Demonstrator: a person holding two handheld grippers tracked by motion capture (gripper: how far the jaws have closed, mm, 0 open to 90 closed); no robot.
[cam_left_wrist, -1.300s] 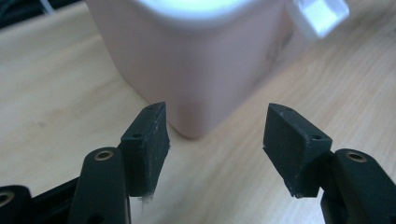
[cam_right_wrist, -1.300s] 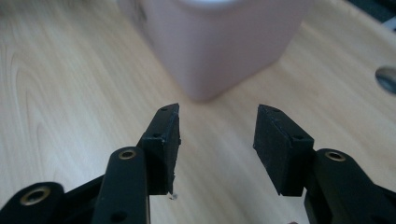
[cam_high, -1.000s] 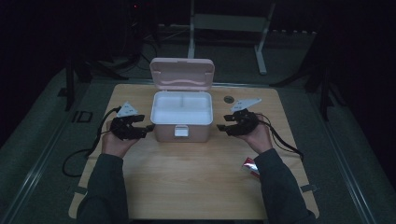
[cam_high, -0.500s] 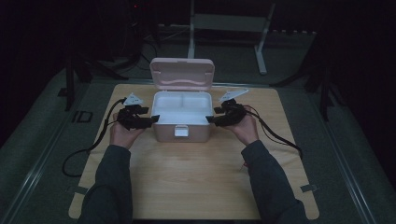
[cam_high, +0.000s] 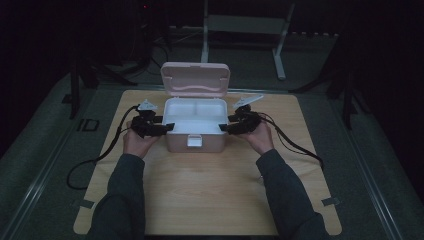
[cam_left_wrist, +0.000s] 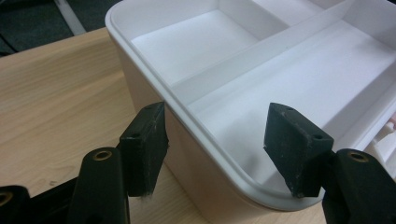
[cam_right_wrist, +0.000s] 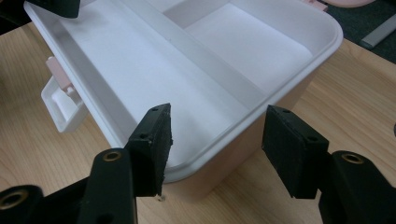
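Observation:
A pink box (cam_high: 202, 144) with a white inner tray (cam_high: 195, 117) stands on the table, its lid (cam_high: 195, 80) tipped up at the back. My left gripper (cam_high: 167, 128) is at the box's left end. In the left gripper view it (cam_left_wrist: 217, 140) is open, one jaw outside the wall (cam_left_wrist: 187, 154) and one over the tray. My right gripper (cam_high: 225, 128) is at the right end. Its jaws (cam_right_wrist: 215, 144) have just been opening and straddle the rim (cam_right_wrist: 224, 149) without pressing on it. A white latch (cam_right_wrist: 63, 105) hangs on the front.
The box sits toward the back of a light wooden tabletop (cam_high: 210, 195). Black cables (cam_high: 295, 145) trail from both grippers across the table. A metal stand (cam_high: 240, 25) is on the dark floor behind the table.
Both hands have moved inward from beside the box to its two ends, and each gripper's jaws now reach over an end wall.

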